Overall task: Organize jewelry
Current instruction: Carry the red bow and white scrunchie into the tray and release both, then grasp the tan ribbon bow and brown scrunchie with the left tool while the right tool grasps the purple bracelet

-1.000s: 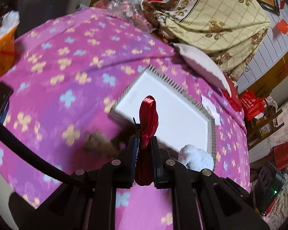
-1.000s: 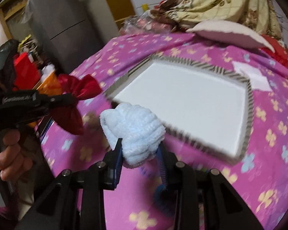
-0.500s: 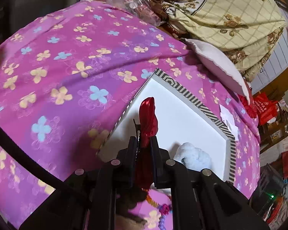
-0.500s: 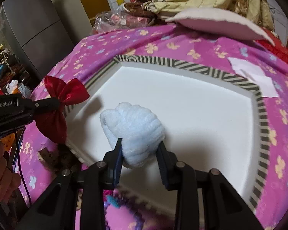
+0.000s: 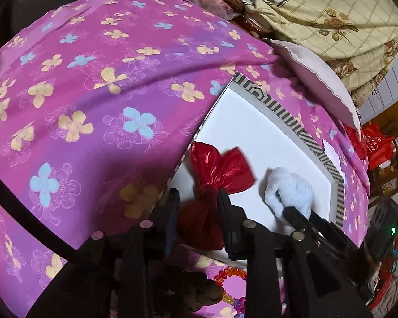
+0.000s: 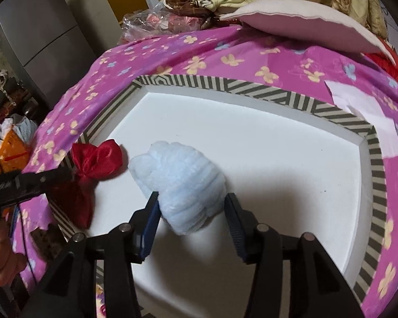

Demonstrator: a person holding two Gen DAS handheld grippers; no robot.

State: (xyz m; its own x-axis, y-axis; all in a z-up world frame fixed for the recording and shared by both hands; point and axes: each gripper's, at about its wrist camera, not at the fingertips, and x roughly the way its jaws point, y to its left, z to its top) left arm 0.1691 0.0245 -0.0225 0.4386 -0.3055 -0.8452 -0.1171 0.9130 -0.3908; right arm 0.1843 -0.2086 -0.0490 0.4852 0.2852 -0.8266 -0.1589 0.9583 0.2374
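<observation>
A white tray with a striped rim [image 5: 284,111] [image 6: 252,90] lies on the pink flowered cloth. A shiny red bow [image 5: 220,169] [image 6: 95,159] lies at the tray's left edge, between the open jaws of my left gripper [image 5: 196,198], which shows from the side in the right wrist view [image 6: 63,175]. A fluffy pale-blue scrunchie [image 6: 180,182] [image 5: 289,188] rests on the tray floor between the open jaws of my right gripper [image 6: 192,202]. Whether the fingers still touch either item is unclear.
A beaded bracelet [image 5: 230,278] and a brown item [image 5: 188,291] lie on the cloth below the tray. A white pillow [image 6: 299,23], a folded quilt [image 5: 331,13] and a plastic bag [image 6: 151,21] sit behind. A white paper [image 6: 366,114] lies right of the tray.
Both grippers moved forward and down over the tray and opened. The red bow has turned flat at the tray's left edge and the blue scrunchie rests on the tray floor.
</observation>
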